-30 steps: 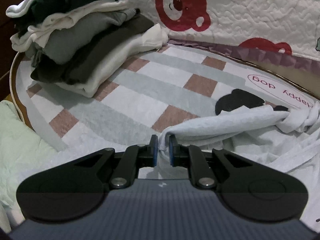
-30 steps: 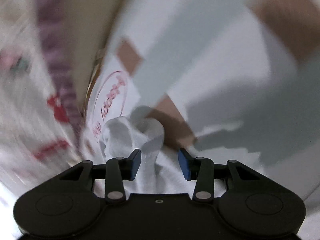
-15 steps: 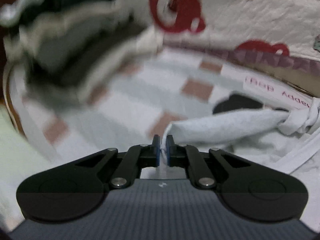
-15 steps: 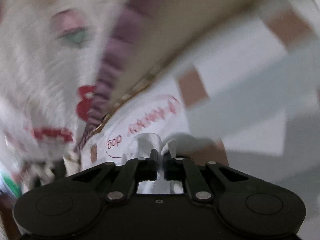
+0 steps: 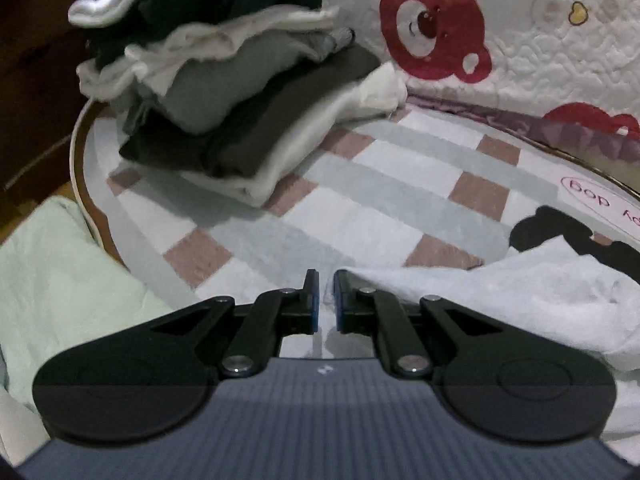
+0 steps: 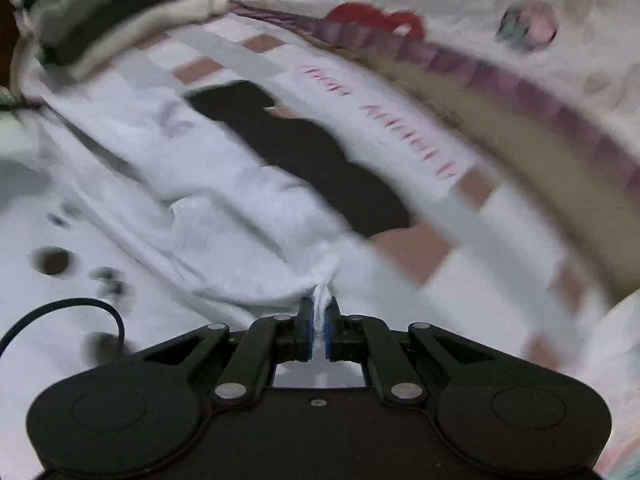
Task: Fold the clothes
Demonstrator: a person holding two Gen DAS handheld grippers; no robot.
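The right gripper (image 6: 318, 330) pinches a bunched corner of the white garment (image 6: 224, 216), which trails ahead and to its left across the checked mat (image 6: 460, 280). The left gripper (image 5: 326, 300) is nearly closed; whether cloth is caught there I cannot tell. The fabric looks light and limp, best held by corners or hems. Bare mat ahead gives room; farther on sit a stack of folded clothes (image 5: 240, 92) and a bear quilt (image 5: 520, 20).
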